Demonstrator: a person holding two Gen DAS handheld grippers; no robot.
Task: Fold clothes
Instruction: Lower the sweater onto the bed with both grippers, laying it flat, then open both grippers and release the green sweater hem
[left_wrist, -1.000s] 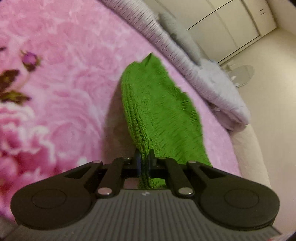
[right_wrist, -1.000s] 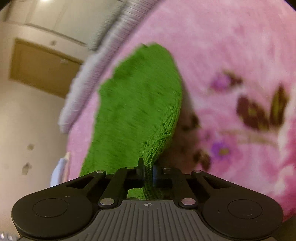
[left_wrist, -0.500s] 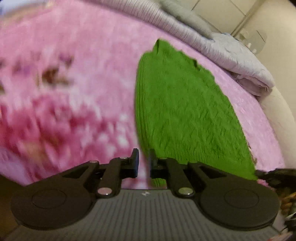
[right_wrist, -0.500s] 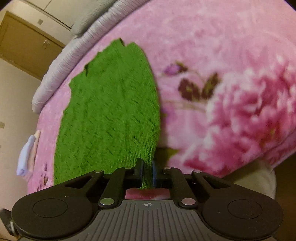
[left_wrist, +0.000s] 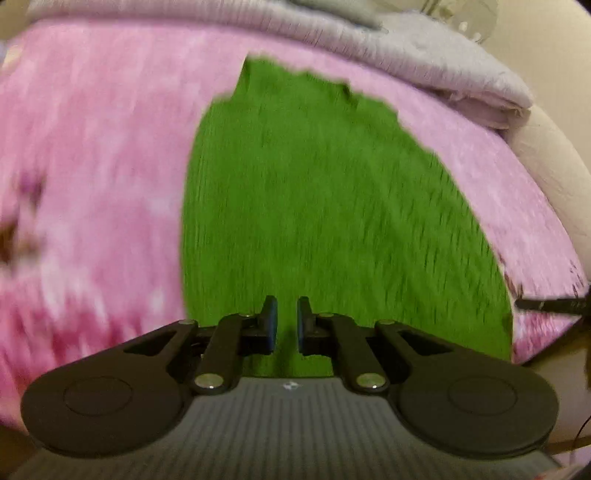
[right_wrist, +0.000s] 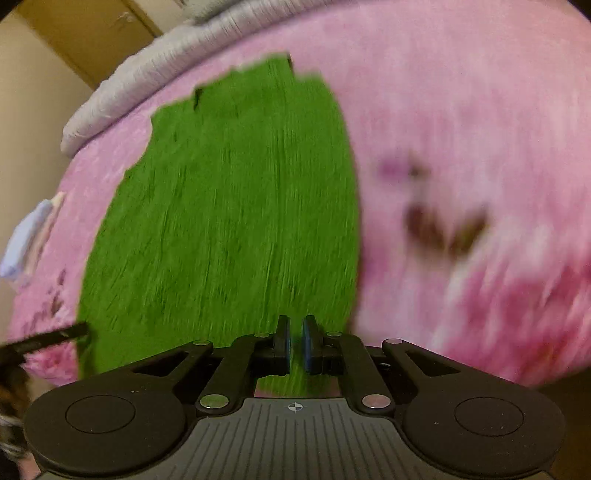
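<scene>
The knit (left_wrist: 325, 206) lay flat on the blanket (left_wrist: 92, 166), released by both grippers: the left (left_wrist: 283, 320) and right (right_wrist: 295, 341) were parted and empty. One fold was judged complete.

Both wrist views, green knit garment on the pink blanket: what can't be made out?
- Green knit garment: motion blur in both views hides the stitches and any fold lines.
- Its near hem: covered by the left gripper and right gripper bodies.
- Pink floral blanket: print smeared by blur.
- Thin dark object: cut off by the left view's edge.
</scene>
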